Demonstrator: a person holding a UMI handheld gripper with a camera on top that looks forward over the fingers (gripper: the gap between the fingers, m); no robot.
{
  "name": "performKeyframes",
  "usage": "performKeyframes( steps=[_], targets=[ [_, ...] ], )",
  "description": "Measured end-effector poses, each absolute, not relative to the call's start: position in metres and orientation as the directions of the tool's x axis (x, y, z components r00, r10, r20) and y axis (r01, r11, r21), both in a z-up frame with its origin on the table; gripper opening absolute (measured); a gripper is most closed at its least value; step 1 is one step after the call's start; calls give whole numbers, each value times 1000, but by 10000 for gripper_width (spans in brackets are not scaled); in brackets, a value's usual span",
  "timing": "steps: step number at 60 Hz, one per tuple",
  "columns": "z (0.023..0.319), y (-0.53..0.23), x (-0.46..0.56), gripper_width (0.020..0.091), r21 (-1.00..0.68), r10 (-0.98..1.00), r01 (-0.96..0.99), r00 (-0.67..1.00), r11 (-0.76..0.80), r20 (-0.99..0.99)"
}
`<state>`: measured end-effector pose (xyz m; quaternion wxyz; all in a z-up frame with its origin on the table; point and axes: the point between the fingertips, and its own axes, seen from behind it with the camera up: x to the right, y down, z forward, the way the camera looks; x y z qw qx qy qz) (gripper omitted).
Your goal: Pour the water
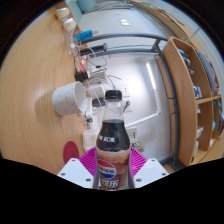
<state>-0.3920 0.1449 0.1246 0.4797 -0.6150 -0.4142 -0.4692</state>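
A Pepsi bottle (pixel 112 150) with a black cap and dark cola stands upright between my gripper's (pixel 112 165) fingers. Both pink pads (pixel 90 159) press against its sides at the label, so the gripper is shut on the bottle. Beyond the bottle, on the wooden table (pixel 40 90), a white cup (pixel 70 98) lies tilted with its mouth toward me. The bottle's lower part is hidden below the fingers.
A grey stand with cables (pixel 95 62) sits beyond the white cup. A wooden shelf unit (pixel 192 95) stands at the right. A pale floor (pixel 140 90) lies past the table's edge. More small objects sit at the table's far end.
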Motion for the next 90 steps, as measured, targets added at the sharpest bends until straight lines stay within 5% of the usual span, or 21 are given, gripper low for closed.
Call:
performKeyframes(
  steps=[27, 46, 53, 64, 77, 90],
  targets=[
    [156, 202, -408, 397, 480, 91, 874, -474, -71, 876],
    [152, 213, -414, 398, 544, 94, 838, -538, -52, 838],
    [149, 203, -411, 399, 381, 105, 923, -374, -49, 921],
    [151, 182, -394, 401, -259, 146, 956, 278, -135, 949],
    [166, 177, -383, 400, -890, 80, 426, 905, -161, 419],
    [163, 190, -368, 398, -992, 76, -17, 997, -124, -26]
  ],
)
